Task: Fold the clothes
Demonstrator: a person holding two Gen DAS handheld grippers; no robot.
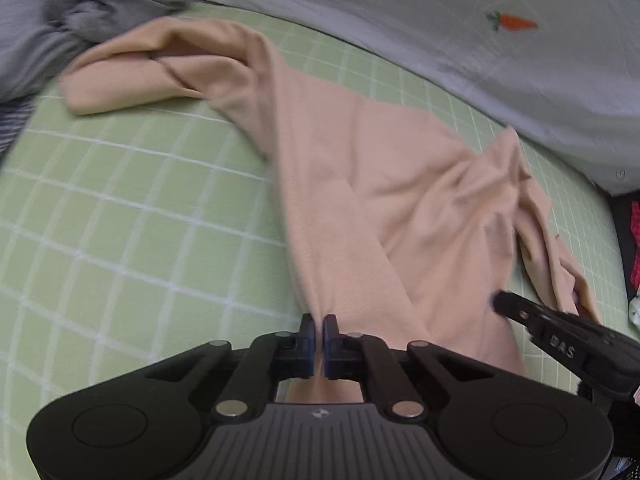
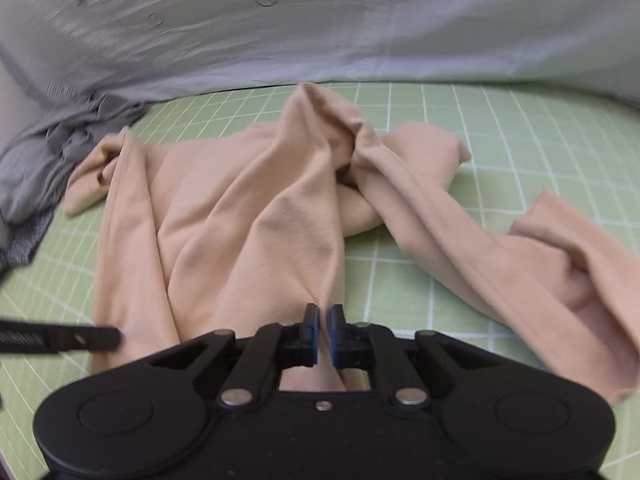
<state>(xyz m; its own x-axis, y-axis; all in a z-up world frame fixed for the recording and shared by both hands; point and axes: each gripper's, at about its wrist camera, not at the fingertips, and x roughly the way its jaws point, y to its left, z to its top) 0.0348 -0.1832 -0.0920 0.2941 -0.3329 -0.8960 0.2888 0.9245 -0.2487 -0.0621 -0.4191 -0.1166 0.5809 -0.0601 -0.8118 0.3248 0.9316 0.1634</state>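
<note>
A peach long-sleeved garment (image 1: 384,200) lies crumpled on a green checked sheet (image 1: 120,208). My left gripper (image 1: 319,322) is shut on the garment's near hem, with cloth pinched between the blue pads. In the right wrist view the same garment (image 2: 248,208) spreads ahead, one sleeve trailing right. My right gripper (image 2: 324,312) is shut on a fold of the hem too. The right gripper's fingers (image 1: 516,306) show at the right in the left wrist view. The left gripper's finger (image 2: 92,336) enters the right wrist view from the left edge.
A grey crumpled garment (image 1: 92,8) lies at the far left, also seen as a grey heap (image 2: 48,152). A pale quilt with carrot prints (image 2: 320,32) borders the far side of the sheet (image 2: 500,152). Something red and dark (image 1: 634,236) sits past the right edge.
</note>
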